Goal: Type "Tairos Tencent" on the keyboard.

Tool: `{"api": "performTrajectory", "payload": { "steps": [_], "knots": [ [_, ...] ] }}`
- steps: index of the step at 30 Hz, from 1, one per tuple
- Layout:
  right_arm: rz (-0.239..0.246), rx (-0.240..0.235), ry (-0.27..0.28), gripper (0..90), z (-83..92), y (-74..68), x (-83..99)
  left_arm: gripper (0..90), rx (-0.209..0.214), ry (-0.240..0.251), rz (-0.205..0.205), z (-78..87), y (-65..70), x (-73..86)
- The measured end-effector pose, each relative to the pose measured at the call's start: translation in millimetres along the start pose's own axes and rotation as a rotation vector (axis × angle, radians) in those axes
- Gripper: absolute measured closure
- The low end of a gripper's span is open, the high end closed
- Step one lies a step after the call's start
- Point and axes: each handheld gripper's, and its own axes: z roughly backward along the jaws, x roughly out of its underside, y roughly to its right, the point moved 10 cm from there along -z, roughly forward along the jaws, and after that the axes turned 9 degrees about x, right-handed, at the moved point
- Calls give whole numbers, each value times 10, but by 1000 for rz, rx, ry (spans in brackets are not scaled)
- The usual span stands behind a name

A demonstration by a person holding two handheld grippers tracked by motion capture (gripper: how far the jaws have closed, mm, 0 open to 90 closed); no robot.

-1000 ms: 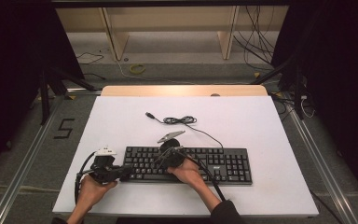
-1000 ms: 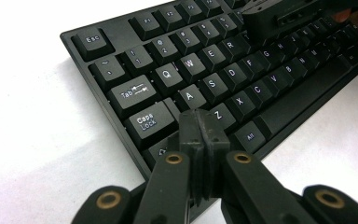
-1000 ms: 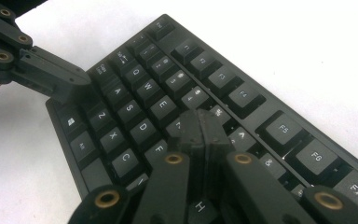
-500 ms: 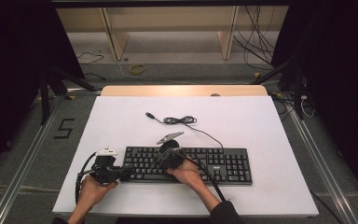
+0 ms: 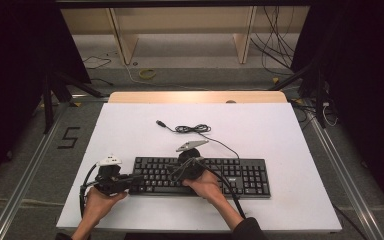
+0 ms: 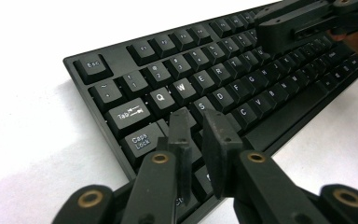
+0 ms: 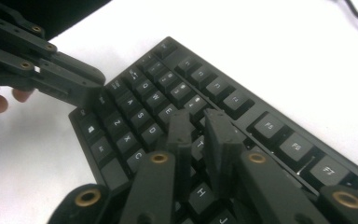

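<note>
A black keyboard (image 5: 200,175) lies along the front of the white table (image 5: 260,125). My left gripper (image 5: 131,181) rests at the keyboard's left end, and in the left gripper view its tips (image 6: 196,116) hover over the A and S keys. My right gripper (image 5: 174,173) points left over the keyboard's middle, with its tips (image 7: 196,116) above the keys near R and T. Both pairs of jaws have just been opening and stand a narrow gap apart with nothing between them. Each gripper view also shows the other gripper's jaws over the keyboard (image 6: 205,84) (image 7: 135,112).
The keyboard's black cable (image 5: 190,129) coils on the table behind it and ends in a plug (image 5: 161,123). A wooden strip (image 5: 195,97) edges the table's far side. Wooden furniture legs and loose cables stand on the floor beyond.
</note>
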Motion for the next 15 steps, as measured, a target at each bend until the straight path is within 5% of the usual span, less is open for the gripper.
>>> {"api": "performTrajectory", "payload": {
  "steps": [15],
  "knots": [
    [-18, -22, 26, 620, 169, 31, 39, 631, 21, 35, -8, -10, 58, -70]
  ]
}}
